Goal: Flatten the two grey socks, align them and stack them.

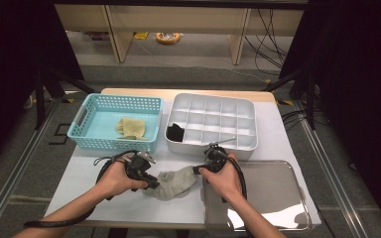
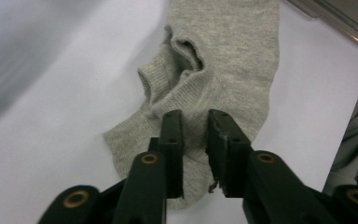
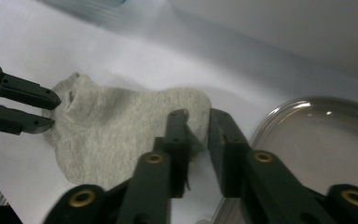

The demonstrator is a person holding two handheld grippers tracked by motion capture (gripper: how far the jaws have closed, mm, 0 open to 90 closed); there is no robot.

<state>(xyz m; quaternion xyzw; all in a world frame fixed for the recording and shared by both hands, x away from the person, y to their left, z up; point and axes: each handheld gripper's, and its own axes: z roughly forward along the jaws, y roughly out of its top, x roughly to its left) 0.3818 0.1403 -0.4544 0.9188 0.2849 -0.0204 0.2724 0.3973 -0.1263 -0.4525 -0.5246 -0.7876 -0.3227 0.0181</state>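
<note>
A grey sock lies crumpled on the white table cover, between my two hands. My left gripper reaches it from the left. In the left gripper view its jaws stand a narrow gap apart over the sock, below the gaping cuff, and the fabric looks flat between them. My right gripper comes from the right. Its jaws stand just as narrowly apart at the sock's near end, where a small fold lies in the gap. The left gripper appears there too, its tips at the cuff.
A turquoise basket at the back left holds a yellowish cloth. A white compartment box at the back right has a black item in one cell. A shiny metal tray lies by my right hand.
</note>
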